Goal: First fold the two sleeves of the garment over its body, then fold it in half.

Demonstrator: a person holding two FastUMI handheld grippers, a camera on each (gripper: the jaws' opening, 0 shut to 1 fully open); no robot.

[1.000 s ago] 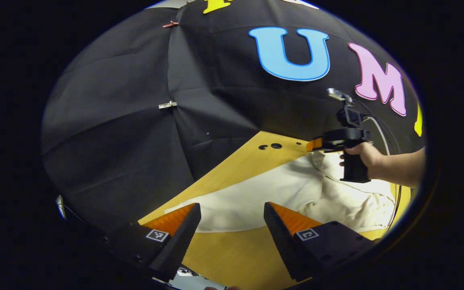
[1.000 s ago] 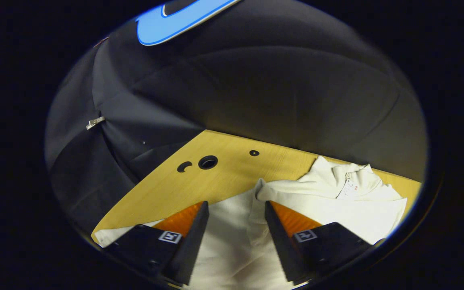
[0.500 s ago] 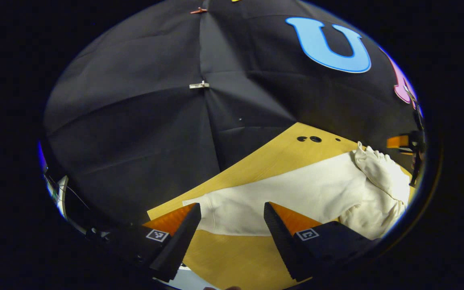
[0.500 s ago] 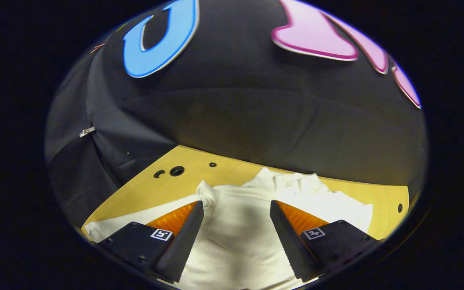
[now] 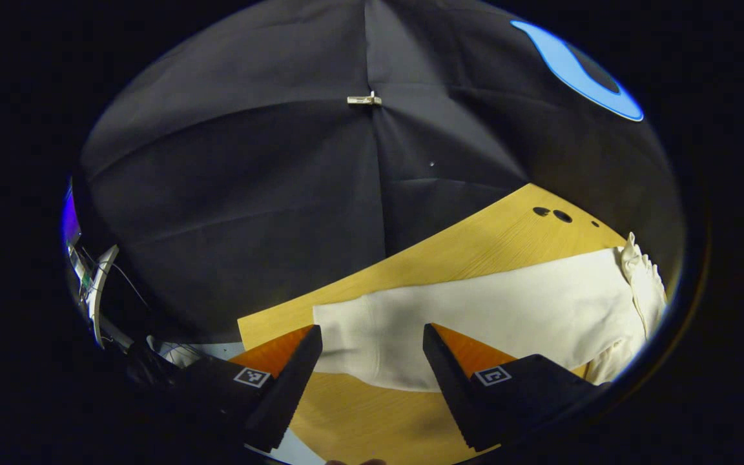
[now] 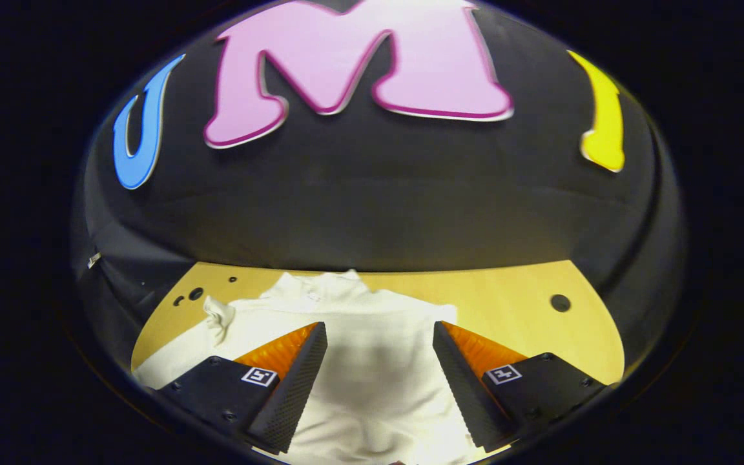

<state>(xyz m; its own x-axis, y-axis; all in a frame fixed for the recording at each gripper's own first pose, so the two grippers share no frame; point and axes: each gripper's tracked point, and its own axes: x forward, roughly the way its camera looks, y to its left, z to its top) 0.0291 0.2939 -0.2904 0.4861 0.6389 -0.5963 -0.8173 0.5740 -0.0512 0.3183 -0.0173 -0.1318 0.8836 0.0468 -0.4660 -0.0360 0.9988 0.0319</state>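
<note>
A cream long-sleeved garment (image 6: pixel 372 361) lies flat on the wooden table (image 6: pixel 514 303), its collar (image 6: pixel 320 284) toward the back wall. In the left gripper view the garment (image 5: pixel 495 316) stretches across the table, with a rumpled sleeve cuff (image 5: pixel 643 278) lying on it at the right. My left gripper (image 5: pixel 372 361) is open above the garment's near end, holding nothing. My right gripper (image 6: pixel 378 368) is open above the garment's body with nothing between its fingers. A folded cuff (image 6: pixel 220 316) rests on the garment's left shoulder area.
The table (image 5: pixel 475 245) has small round holes (image 5: pixel 556 213) near its back left corner and one hole (image 6: pixel 560 302) at the right. Black cloth walls close in behind and to the left. Cables and equipment (image 5: pixel 94 284) stand beyond the table's left edge.
Both views have swung: the left one leftward along the garment, the right one rightward to face the garment's collar and body. The other gripper and hand have left the left gripper view.
</note>
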